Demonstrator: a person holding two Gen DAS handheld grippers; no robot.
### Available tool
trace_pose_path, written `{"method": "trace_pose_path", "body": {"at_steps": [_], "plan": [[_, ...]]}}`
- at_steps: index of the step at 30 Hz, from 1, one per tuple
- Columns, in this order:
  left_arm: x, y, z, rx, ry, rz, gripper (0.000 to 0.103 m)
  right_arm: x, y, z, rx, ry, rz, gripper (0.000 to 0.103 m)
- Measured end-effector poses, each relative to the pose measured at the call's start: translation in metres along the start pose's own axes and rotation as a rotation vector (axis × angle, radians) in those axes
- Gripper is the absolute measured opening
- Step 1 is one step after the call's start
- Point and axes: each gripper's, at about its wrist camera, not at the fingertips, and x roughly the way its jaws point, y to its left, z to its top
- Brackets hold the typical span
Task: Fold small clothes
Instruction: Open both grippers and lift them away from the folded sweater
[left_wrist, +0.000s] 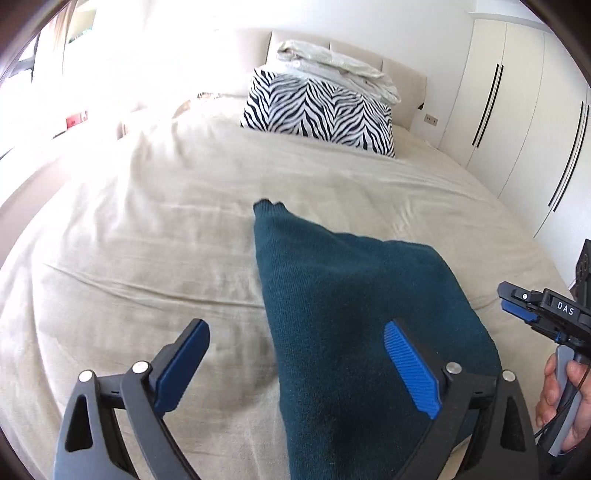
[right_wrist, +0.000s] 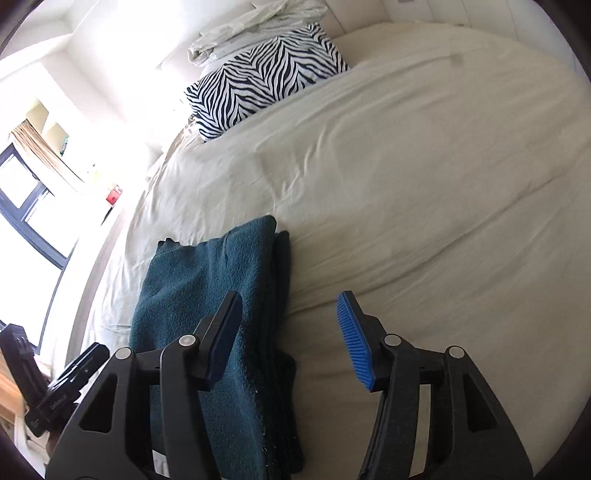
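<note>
Folded teal sweater (left_wrist: 351, 295) lies on the bed (left_wrist: 147, 240) beneath the open left gripper (left_wrist: 295, 354).

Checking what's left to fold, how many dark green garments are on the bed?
1: a folded dark green garment lying on the beige bedsheet, below the zebra pillow. Others may lie outside both views.
</note>
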Motion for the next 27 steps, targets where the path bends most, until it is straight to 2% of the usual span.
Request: {"method": "trace_pose_path", "body": {"at_steps": [1,3,4,5,6,7,8,10,13,15,17,19,22,27], "plan": [[-0.016,-0.003,0.0,0.016,-0.063,0.021,0.103,-0.014,0.008,-0.001,-0.045,-0.056,-0.04,0.059],[-0.045,-0.012,0.001,0.052,-0.176,0.068,0.103,-0.043,0.023,-0.004,-0.134,-0.174,-0.103,0.076],[-0.058,-0.016,0.002,0.068,-0.217,0.097,0.103,-0.058,0.03,-0.007,-0.17,-0.237,-0.114,0.08],[-0.067,-0.02,0.005,0.082,-0.252,0.127,0.103,-0.073,0.036,-0.008,-0.197,-0.307,-0.119,0.087],[-0.076,-0.023,0.008,0.09,-0.275,0.162,0.103,-0.088,0.04,-0.01,-0.218,-0.379,-0.125,0.099],[-0.084,-0.026,0.009,0.088,-0.285,0.195,0.103,-0.1,0.045,-0.012,-0.237,-0.436,-0.141,0.103],[-0.09,-0.026,0.013,0.077,-0.287,0.217,0.103,-0.111,0.051,-0.008,-0.252,-0.474,-0.16,0.103],[-0.099,-0.026,0.021,0.046,-0.274,0.228,0.103,-0.128,0.061,0.0,-0.265,-0.494,-0.172,0.103],[-0.107,-0.028,0.026,0.043,-0.269,0.224,0.103,-0.148,0.071,0.007,-0.249,-0.506,-0.131,0.103],[-0.108,-0.029,0.024,0.045,-0.244,0.237,0.103,-0.163,0.077,0.008,-0.238,-0.489,-0.112,0.103],[-0.103,-0.03,0.019,0.05,-0.202,0.253,0.103,-0.164,0.083,0.007,-0.239,-0.42,-0.111,0.103],[-0.097,-0.033,0.01,0.032,-0.15,0.252,0.103,-0.155,0.082,0.006,-0.215,-0.31,-0.147,0.103],[-0.081,-0.028,-0.005,-0.022,-0.051,0.21,0.103,-0.138,0.076,-0.006,-0.175,-0.187,-0.158,0.103],[-0.059,-0.029,-0.033,-0.027,0.064,0.217,0.103,-0.105,0.065,-0.038,-0.171,-0.069,-0.202,0.103]]}}
